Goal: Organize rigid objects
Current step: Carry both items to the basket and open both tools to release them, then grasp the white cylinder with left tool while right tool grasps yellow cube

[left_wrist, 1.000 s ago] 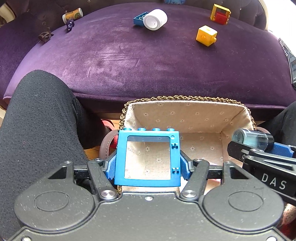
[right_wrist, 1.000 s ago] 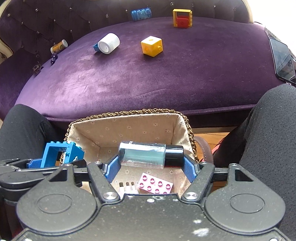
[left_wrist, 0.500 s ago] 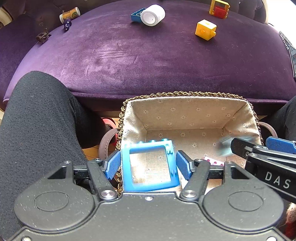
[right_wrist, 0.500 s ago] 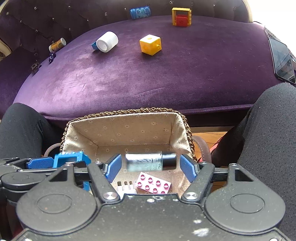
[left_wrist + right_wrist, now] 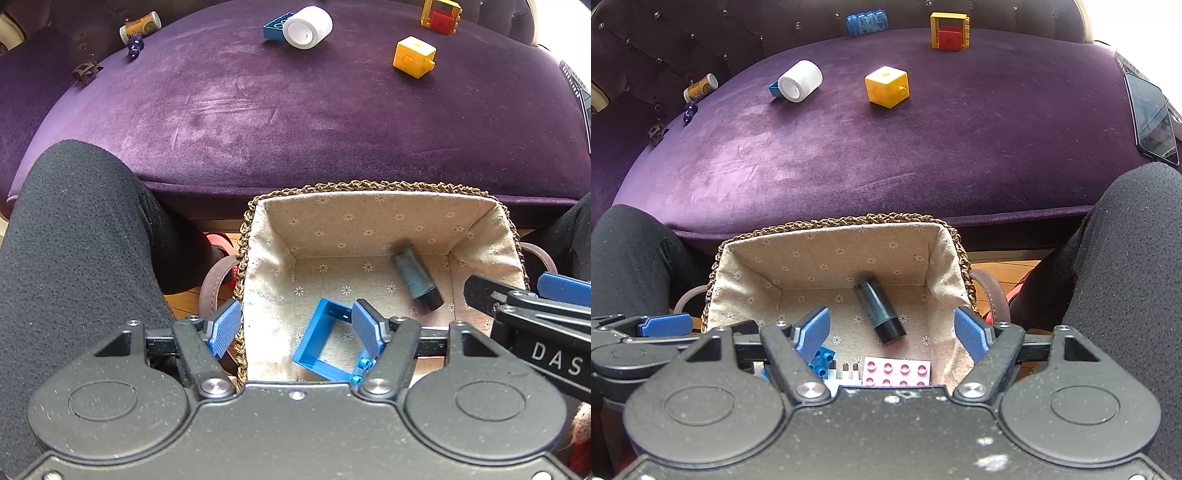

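A fabric-lined wicker basket (image 5: 369,218) (image 5: 827,254) sits between the person's knees. In it lie a blue window-frame brick (image 5: 319,341) (image 5: 822,360), a dark tube with a black cap (image 5: 417,282) (image 5: 879,312), a pink studded plate (image 5: 897,371) and a white piece (image 5: 842,371). My left gripper (image 5: 295,326) is open and empty above the basket's near left corner. My right gripper (image 5: 892,328) is open and empty above the basket. It also shows at the right of the left wrist view (image 5: 532,295).
On the purple sofa seat (image 5: 923,147) lie a white cylinder (image 5: 799,81) on a blue brick, a yellow cube (image 5: 886,86), a yellow-and-red window brick (image 5: 949,31), a blue bottle (image 5: 866,22), a small yellow tube (image 5: 700,86) and a phone (image 5: 1152,118). Black-clad legs flank the basket.
Both grippers opened. The blue frame brick dropped from the left gripper and the dark tube dropped from the right gripper; both now lie in the basket.
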Motion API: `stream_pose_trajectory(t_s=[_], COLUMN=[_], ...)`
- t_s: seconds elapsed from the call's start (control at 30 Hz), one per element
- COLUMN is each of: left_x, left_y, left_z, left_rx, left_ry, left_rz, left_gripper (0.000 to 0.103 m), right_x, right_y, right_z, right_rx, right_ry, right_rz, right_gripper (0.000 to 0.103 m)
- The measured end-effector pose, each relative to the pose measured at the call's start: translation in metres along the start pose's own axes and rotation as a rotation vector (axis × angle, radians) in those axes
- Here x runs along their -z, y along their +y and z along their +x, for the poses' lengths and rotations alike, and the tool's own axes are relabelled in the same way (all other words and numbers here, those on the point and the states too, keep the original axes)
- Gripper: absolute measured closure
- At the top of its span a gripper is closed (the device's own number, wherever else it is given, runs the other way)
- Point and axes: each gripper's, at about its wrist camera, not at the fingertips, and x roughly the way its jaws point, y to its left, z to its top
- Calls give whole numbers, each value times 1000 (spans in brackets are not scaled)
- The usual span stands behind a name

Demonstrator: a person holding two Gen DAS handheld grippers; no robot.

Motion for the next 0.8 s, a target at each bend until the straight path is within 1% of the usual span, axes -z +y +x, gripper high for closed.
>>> stream_pose_trajectory(t_s=[0.27, 0.5, 0.8], left_x=[0, -1, 0], left_y=[2, 6, 10], left_z=[1, -1, -7], left_rx=[1, 19, 44], left_ry=[3, 0, -20], left_rz=[-7, -32, -54], left_gripper=[40, 40, 39], right_x=[-1, -2, 0], right_y=[1, 1, -1], right_z=[1, 3, -1], right_rx=[-1, -13, -25], right_ry=[4, 11, -2], right_rz=[0, 11, 33], right_gripper=[28, 27, 26])
